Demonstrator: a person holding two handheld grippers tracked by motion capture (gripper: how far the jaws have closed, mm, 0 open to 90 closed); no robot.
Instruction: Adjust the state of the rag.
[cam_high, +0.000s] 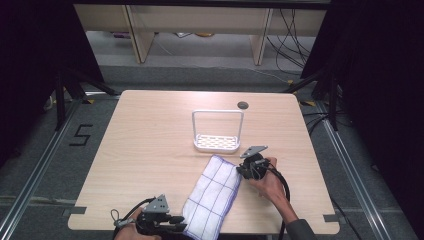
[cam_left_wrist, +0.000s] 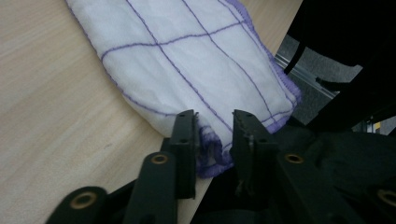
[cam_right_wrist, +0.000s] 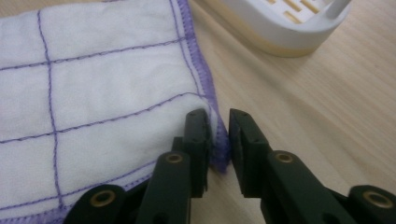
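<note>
A white cloth (cam_high: 212, 195) with purple grid lines and a purple hem lies folded on the wooden table (cam_high: 150, 140), reaching from mid-table to the front edge. My left gripper (cam_high: 180, 220) is at the cloth's near corner. In the left gripper view its jaws (cam_left_wrist: 214, 121) stand apart, and the cloth's (cam_left_wrist: 187, 60) hem lies loose between them. My right gripper (cam_high: 240, 172) is at the far right corner. There the cloth's (cam_right_wrist: 93, 93) hemmed edge sits in a narrow gap between the right gripper's jaws (cam_right_wrist: 217, 119), unpinched.
A white slotted rack (cam_high: 217, 142) with a tall wire handle stands just beyond the cloth, close to my right gripper; its rim (cam_right_wrist: 280, 23) is near in the right gripper view. A round cable hole (cam_high: 243, 105) is at the table's back.
</note>
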